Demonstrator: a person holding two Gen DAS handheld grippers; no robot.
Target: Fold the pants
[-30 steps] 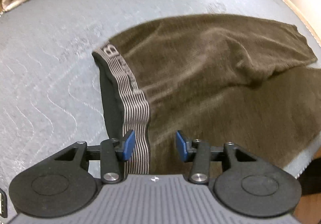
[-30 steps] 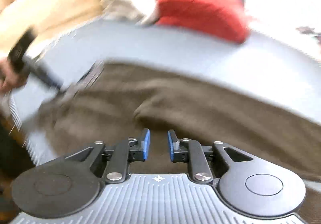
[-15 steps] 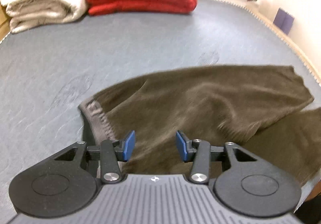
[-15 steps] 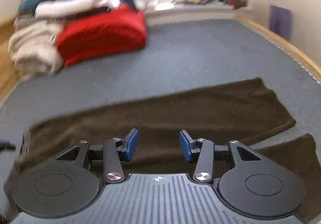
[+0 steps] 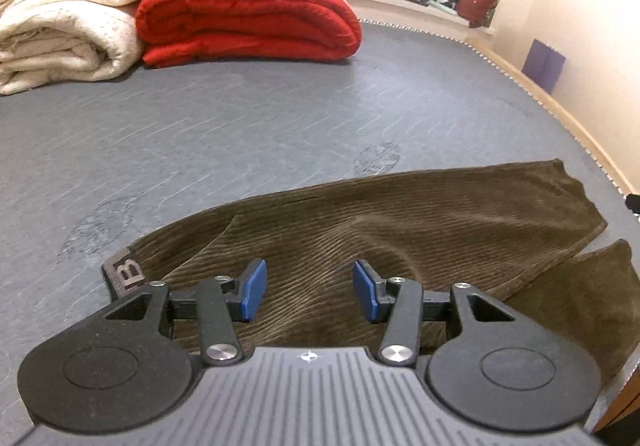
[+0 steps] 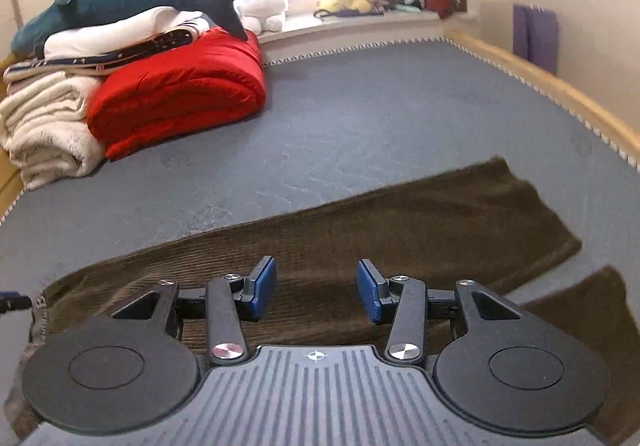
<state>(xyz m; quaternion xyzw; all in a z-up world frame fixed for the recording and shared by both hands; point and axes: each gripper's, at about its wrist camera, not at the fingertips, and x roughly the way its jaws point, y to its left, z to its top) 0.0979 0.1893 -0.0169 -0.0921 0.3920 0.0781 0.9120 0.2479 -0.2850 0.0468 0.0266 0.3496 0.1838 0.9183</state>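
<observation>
Jaws apart on both tools, nothing between the blue pads. Left gripper (image 5: 308, 288) hangs over the waist end of the pants (image 5: 400, 230), pads clear of the cloth. Right gripper (image 6: 316, 288) hangs over the pants (image 6: 360, 238) too; its jaws have just been opening, with no cloth caught between them.

Grippers: matte black plastic, round hinge discs, bright metal pivot screws, a ribbed grey housing at the bottom edge of each view. Pads flat, rectangular, glossy blue.

Pants: brown corduroy, fine parallel ribs, soft and slack. They lie flat on the grey mattress (image 5: 240, 134), along its near edge, running from waist at left to leg ends at right. One leg lies over the other; the upper hem (image 5: 576, 198) is cut straight, and the lower leg end (image 5: 592, 286) shows just below it, splayed slightly apart. A shallow diagonal ridge of cloth rises mid-thigh. Waistband (image 5: 124, 272) is grey woven elastic with a pale letter B; in the right wrist view it is blurred.

Mattress cover is quilted, with wavy stitched lines and a corded edge. At its far end: a folded red quilt (image 5: 248, 10), puffy and smooth, touching a folded cream blanket (image 5: 64, 30), nubbly. A plush shark (image 6: 132, 2) rests on the stack.
</observation>
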